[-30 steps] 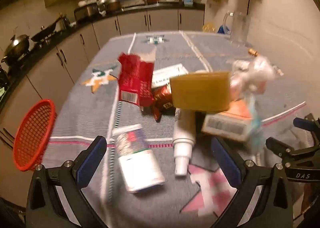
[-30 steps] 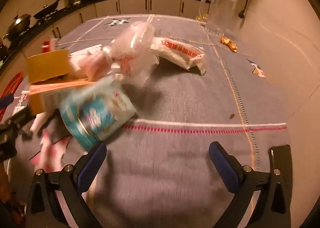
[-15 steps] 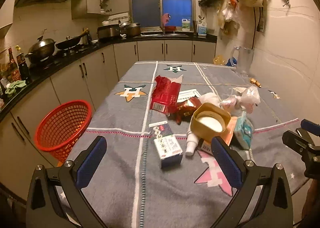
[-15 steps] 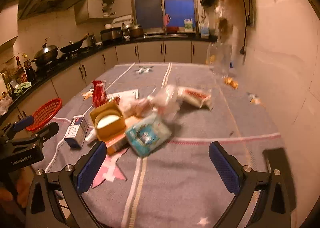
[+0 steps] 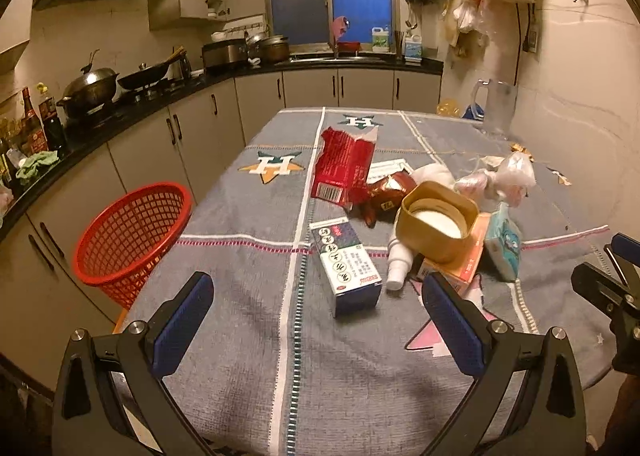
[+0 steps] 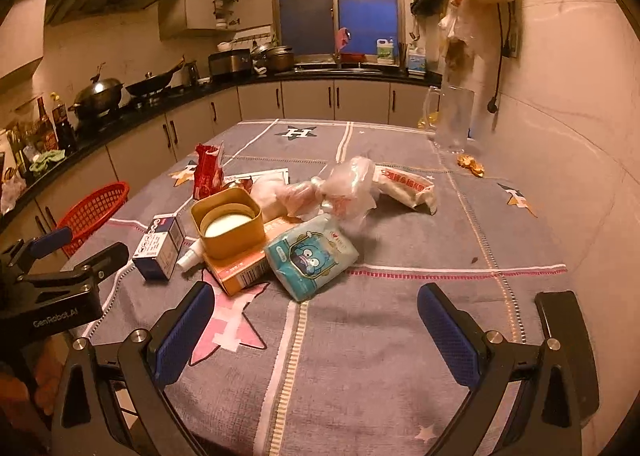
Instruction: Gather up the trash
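Note:
A heap of trash lies mid-table: a blue-and-white carton [image 5: 346, 264] [image 6: 159, 244], a torn red packet [image 5: 343, 164] [image 6: 208, 172], a white bottle [image 5: 400, 262], a tan tub [image 5: 438, 220] [image 6: 228, 222] on an orange box [image 6: 242, 264], a teal tissue pack [image 5: 505, 242] [image 6: 310, 256], clear plastic bags [image 5: 506, 176] [image 6: 344, 186] and a white wrapper [image 6: 406, 186]. A red mesh basket [image 5: 132, 232] [image 6: 94, 212] stands off the table's left edge. My left gripper [image 5: 320, 320] hangs open short of the carton. My right gripper [image 6: 316, 328] is open before the tissue pack. Both hold nothing.
The grey star-patterned tablecloth [image 5: 288, 356] covers the table. A clear jug [image 6: 454, 118] and gold wrappers [image 6: 472, 166] sit at the far right by the wall. Counters with pans [image 5: 96, 90] run along the left and back.
Both grippers have drawn back and risen from the heap, so the whole table and kitchen show. The trash lies as before; neither gripper took hold of anything.

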The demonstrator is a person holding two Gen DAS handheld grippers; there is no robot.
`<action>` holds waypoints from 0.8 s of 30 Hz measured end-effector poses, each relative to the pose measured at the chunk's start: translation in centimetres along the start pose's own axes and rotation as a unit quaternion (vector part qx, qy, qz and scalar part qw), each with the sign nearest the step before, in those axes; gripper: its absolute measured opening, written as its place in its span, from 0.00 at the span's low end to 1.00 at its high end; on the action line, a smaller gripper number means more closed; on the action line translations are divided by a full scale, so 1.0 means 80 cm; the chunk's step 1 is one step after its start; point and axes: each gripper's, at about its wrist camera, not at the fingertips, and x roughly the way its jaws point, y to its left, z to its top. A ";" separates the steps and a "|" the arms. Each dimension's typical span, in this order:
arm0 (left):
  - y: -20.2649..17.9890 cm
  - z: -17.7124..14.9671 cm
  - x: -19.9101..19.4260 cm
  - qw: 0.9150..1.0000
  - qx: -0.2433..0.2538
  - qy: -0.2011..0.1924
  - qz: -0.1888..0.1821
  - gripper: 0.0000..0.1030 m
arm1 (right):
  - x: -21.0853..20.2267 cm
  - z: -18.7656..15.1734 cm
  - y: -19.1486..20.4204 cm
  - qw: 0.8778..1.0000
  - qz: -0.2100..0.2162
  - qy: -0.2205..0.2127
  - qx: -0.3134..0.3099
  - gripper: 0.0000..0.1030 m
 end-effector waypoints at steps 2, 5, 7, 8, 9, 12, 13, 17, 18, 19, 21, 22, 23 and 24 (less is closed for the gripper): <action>0.003 -0.001 0.005 1.000 -0.002 0.007 -0.001 1.00 | 0.002 0.000 0.001 1.000 -0.001 0.001 -0.003 1.00; 0.006 -0.001 0.011 1.000 -0.005 0.012 -0.002 1.00 | 0.007 0.001 0.001 1.000 0.001 0.008 -0.001 1.00; 0.007 -0.001 0.014 1.000 -0.004 0.014 0.000 1.00 | 0.011 0.001 0.002 1.000 -0.001 0.013 0.000 1.00; 0.007 -0.001 0.015 1.000 -0.003 0.015 -0.001 1.00 | 0.013 0.001 0.002 1.000 -0.001 0.015 0.000 1.00; 0.007 -0.001 0.017 1.000 -0.003 0.017 -0.002 1.00 | 0.016 0.001 0.002 1.000 0.000 0.018 0.000 1.00; 0.007 -0.001 0.021 1.000 -0.003 0.020 -0.002 1.00 | 0.021 0.001 0.003 1.000 -0.001 0.024 -0.001 1.00; 0.007 -0.001 0.022 1.000 -0.003 0.021 -0.003 1.00 | 0.022 0.001 0.003 1.000 -0.001 0.025 -0.002 1.00; 0.009 -0.001 0.025 1.000 -0.005 0.023 -0.004 1.00 | 0.026 0.001 0.005 1.000 -0.003 0.028 -0.005 1.00; 0.010 -0.001 0.026 1.000 -0.006 0.024 -0.004 1.00 | 0.027 0.001 0.006 1.000 -0.003 0.029 -0.005 1.00; 0.010 -0.001 0.026 1.000 -0.006 0.023 -0.003 1.00 | 0.027 0.001 0.006 1.000 -0.004 0.030 -0.006 1.00; 0.011 -0.002 0.026 1.000 -0.007 0.023 -0.004 1.00 | 0.028 0.001 0.007 0.999 -0.005 0.032 -0.006 1.00; 0.011 -0.002 0.026 1.000 -0.007 0.023 -0.004 1.00 | 0.029 0.001 0.007 0.999 -0.006 0.033 -0.006 1.00; 0.011 -0.002 0.027 1.000 -0.007 0.023 -0.004 1.00 | 0.030 0.001 0.008 0.999 -0.006 0.033 -0.006 1.00; 0.010 -0.002 0.027 1.000 -0.007 0.023 -0.004 1.00 | 0.030 0.001 0.008 0.999 -0.007 0.033 -0.006 1.00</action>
